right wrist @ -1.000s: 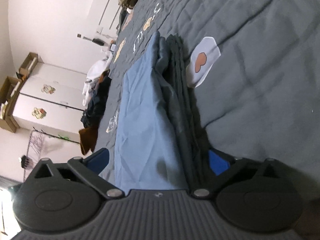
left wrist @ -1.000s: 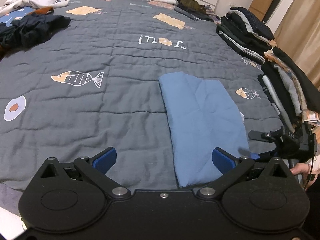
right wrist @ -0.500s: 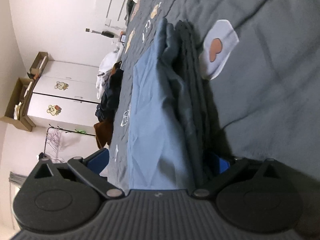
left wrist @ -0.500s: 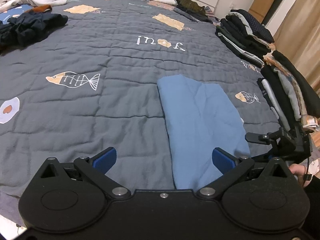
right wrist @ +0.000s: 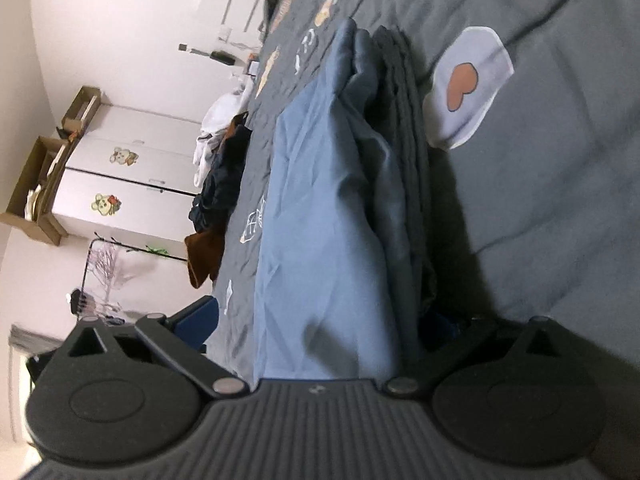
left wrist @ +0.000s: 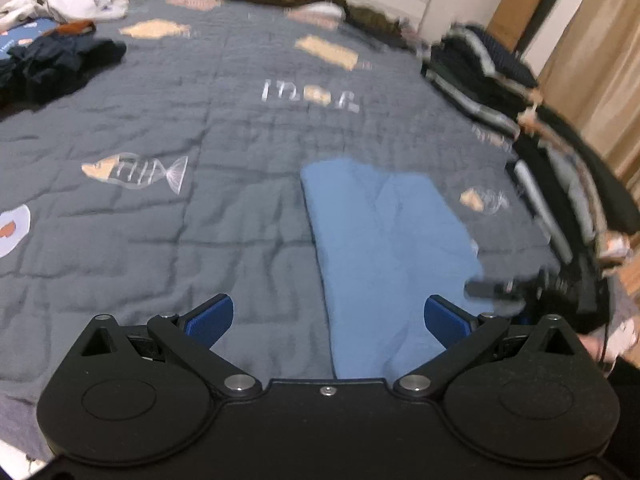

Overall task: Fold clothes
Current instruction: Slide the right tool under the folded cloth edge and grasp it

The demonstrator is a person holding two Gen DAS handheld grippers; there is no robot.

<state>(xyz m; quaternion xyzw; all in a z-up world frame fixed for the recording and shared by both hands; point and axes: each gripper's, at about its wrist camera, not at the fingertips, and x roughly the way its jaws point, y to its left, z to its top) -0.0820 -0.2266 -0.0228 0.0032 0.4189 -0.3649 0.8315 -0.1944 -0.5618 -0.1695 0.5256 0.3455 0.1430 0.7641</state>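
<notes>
- Since a second ago the left wrist view has pulled back a little and gone blurred with motion; the right wrist view has crept further along the garment's edge, its lower finger now lost in shadow under the cloth.
- Blue garment [left wrist: 384, 248] lies on the bed's grey quilt [left wrist: 200, 128], already folded to a long narrow strip, right of centre, near edge just ahead of the left claw.
- Left claw [left wrist: 327, 318]: jaws spread wide, nothing between the pads, hovering above the near end of the strip.
- Right claw [right wrist: 320, 320]: jaws wide apart and turned on edge, straddling the layered right edge of the garment; one pad above the cloth, the other apparently beneath. Not yet closed on it.
- Stacks of folded clothes [left wrist: 500, 92] line the right side of the bed; a loose dark pile [left wrist: 52, 68] sits far left.
- Handling judgement: thin, light woven cloth, limp, creases readily, slides on the quilt. Several layers at the edge, so a pinch must catch all of them or the fold will splay.
- Best hold, likely: both near corners of the strip, then carry them over to the far end.
</notes>
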